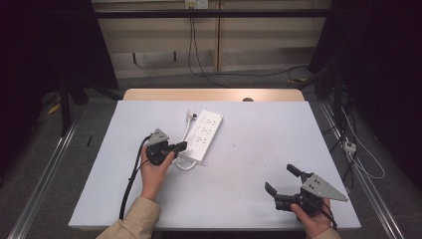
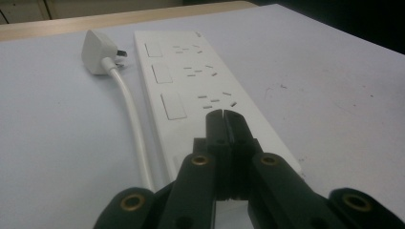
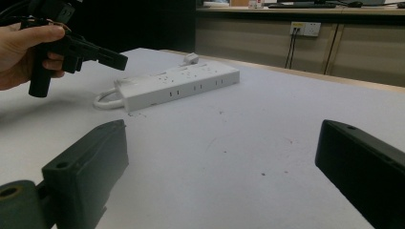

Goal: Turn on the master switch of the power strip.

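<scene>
In the left gripper view the closed left tool (image 2: 223, 114) covers the near end of the power strip (image 2: 191, 86), whose white cable (image 2: 131, 112) disappears behind it, while in the right gripper view the right tool (image 3: 222, 162) is cut off by the bottom edge

My counter (image 1: 259, 169) is a pale grey-white sheet with a wooden edge along its far side and a few small dark specks on its surface. A white power strip (image 1: 205, 133) lies flat on it, left of the middle, angled. Its white cable (image 2: 131, 114) runs along beside it, ending in a white plug (image 2: 98, 58) resting at the strip's far end.
</scene>
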A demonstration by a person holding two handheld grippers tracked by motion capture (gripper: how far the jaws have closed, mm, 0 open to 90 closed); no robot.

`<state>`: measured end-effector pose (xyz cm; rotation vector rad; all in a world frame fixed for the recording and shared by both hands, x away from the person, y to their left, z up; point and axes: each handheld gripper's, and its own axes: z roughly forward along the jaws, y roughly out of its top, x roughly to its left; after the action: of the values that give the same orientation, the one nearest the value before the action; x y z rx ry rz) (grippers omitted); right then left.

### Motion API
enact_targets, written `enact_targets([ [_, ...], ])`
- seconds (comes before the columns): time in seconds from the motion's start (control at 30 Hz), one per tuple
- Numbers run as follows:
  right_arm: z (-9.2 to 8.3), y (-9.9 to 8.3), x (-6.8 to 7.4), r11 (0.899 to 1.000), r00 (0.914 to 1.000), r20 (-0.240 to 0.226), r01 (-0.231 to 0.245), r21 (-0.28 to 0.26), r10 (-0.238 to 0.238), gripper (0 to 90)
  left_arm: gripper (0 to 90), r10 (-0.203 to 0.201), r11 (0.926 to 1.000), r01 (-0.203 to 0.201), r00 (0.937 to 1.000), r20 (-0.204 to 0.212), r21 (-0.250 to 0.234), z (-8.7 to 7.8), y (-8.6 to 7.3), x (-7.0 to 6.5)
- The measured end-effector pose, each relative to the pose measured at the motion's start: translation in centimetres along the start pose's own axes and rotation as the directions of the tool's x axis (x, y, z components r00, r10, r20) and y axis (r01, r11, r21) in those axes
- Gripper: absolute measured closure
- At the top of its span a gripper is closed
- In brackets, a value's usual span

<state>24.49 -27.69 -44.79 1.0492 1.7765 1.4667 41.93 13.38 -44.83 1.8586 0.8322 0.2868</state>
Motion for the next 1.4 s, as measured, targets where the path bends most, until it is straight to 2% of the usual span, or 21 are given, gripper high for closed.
enact_targets([
  [0.3, -0.01, -0.01, -0.02, 1.0, 1.0, -0.003, -0.001, 0.001, 0.001, 3.6, 90.0, -0.01, 0.9999, 0.01, 0.9999, 0.003, 0.013, 0.27, -0.16, 0.18],
  [1.03, -0.03, 0.01, 0.04, 1.0, 1.0, -0.005, -0.001, 0.001, 0.001, 3.5, 90.0, 0.001, 0.9988, -0.001, 1.0, -0.002, 0.049, 0.56, -0.36, 0.25],
  [1.4, -0.02, 0.01, 0.05, 1.0, 1.0, -0.003, 0.0, 0.001, 0.0, 3.5, 90.0, -0.007, 0.9987, 0.007, 1.0, -0.004, 0.051, 0.53, -0.37, 0.3],
])
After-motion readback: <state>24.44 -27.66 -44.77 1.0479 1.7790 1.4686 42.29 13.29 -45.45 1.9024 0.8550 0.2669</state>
